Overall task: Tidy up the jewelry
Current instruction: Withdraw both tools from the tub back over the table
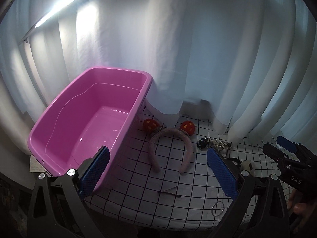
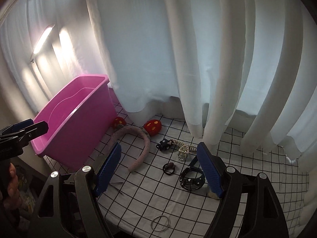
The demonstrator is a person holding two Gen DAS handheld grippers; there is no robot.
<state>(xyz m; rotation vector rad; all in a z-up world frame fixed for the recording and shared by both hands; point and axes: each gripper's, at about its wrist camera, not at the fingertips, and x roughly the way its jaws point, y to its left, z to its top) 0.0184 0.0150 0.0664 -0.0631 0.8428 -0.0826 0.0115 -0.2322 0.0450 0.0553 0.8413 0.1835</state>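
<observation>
Resting on a white cloth printed with a thin black grid, the jewelry lies in a loose scatter in front of pleated white curtains. A glossy pink plastic tub, rectangular with rounded corners and a rolled rim, stands at the left of the cloth with nothing visible inside it. Just beside its right wall lies a fuzzy pink headband, arched, with two red plush balls spotted yellow at its top. To the right of the headband sit a small dark hair clip and, touching it, a tangle of pearl beads on a metal comb. Nearer the camera lie a dark hair tie, a black studded strap with a buckle, a thin metal hairpin and a plain silver ring bangle.

Left gripper: jaws spread wide, nothing between the ribbed blue pads. The left pad overlaps the tub's near corner in view; the headband's open ends lie between the pads, farther off.

Right gripper: jaws spread wide, holding nothing. The hair tie lies between the pads; the studded strap lies just beside the right pad. The bangle lies nearer, below the jaws. Contact with the cloth cannot be judged.
</observation>
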